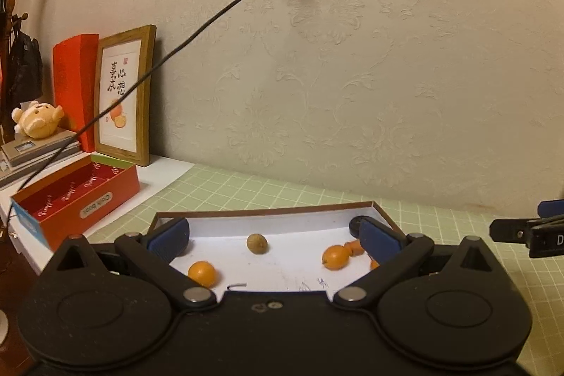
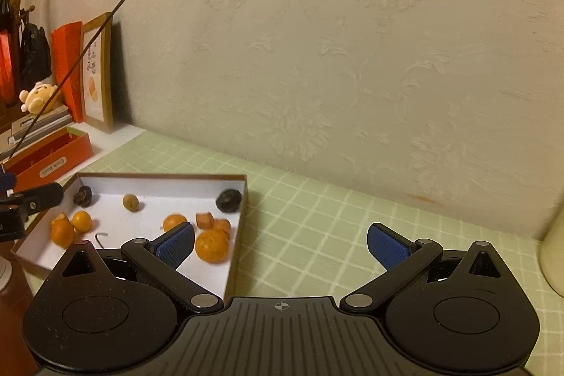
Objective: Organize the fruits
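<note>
A shallow white box (image 1: 282, 217) with brown rims lies on the green grid mat; it also shows in the right wrist view (image 2: 176, 185). It holds several small orange fruits (image 1: 201, 273) (image 2: 211, 245), a brown longan (image 1: 256, 244) (image 2: 130, 201) and two dark fruits (image 2: 228, 199). My left gripper (image 1: 275, 240) is open and empty, its fingers over the box. My right gripper (image 2: 282, 247) is open and empty, its left finger (image 2: 176, 247) over the box's right part and its right finger over the mat.
An open red box (image 1: 81, 196) stands left of the white box, with a framed picture (image 1: 123, 94), a red folder (image 1: 72, 87) and a plush toy (image 1: 37, 120) behind. A black cable (image 1: 211, 20) hangs from wall sockets. A cream object (image 2: 553, 252) stands at far right.
</note>
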A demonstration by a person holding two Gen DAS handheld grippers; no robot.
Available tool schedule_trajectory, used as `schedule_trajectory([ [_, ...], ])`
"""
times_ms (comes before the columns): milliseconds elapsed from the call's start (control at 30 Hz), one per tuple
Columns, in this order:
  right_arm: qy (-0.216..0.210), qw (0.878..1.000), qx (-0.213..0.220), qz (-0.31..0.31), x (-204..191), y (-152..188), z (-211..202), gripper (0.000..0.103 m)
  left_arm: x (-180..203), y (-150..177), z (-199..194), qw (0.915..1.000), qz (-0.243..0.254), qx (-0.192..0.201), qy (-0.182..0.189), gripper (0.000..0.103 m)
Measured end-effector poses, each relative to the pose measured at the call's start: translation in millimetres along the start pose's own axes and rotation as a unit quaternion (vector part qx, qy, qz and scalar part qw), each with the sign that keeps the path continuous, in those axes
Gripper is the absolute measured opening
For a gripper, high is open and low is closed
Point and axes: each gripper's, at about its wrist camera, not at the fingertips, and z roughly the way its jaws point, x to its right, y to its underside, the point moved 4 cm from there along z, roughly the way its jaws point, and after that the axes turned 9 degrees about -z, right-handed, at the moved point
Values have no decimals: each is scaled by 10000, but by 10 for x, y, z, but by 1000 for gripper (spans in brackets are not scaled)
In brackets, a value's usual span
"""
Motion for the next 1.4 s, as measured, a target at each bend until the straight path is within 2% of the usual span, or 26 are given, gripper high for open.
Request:
schedule_trajectory([
  [67, -17, 9999, -18, 102, 2, 17, -198, 103, 29, -33, -206, 10000, 35, -2, 55, 97],
  [133, -97, 9999, 52, 116, -63, -10, -502, 103, 61, -67, -450, 9999, 104, 55, -57, 97],
  [333, -140, 9989, 370, -270, -364, 77, -1337, 103, 211, 15, -1073, 9986, 461, -106, -252, 97],
  [433, 9, 9981, 510, -344, -455, 272, -1621, 103, 240, 129, -1389, 9979, 647, 48, -75, 97],
  [600, 114, 9962, 835, -218, -508, 467, -1912, 103, 199, 281, -1663, 9978, 520, 363, 167, 97],
  [767, 186, 9972, 657, -299, -551, 534, -1866, 103, 114, 386, -1599, 9981, 388, 462, 96, 97],
  [933, 278, 9981, 431, -349, -553, 612, -1739, 103, 79, 409, -1602, 9980, 259, 502, 274, 97],
  [1133, 246, 9981, 421, -369, -590, 628, -1726, 103, 132, 446, -1593, 9976, 456, 463, 236, 97],
  [1400, 263, 9985, 368, -319, -593, 644, -1702, 103, 64, 444, -1604, 9980, 271, 462, 338, 97],
])
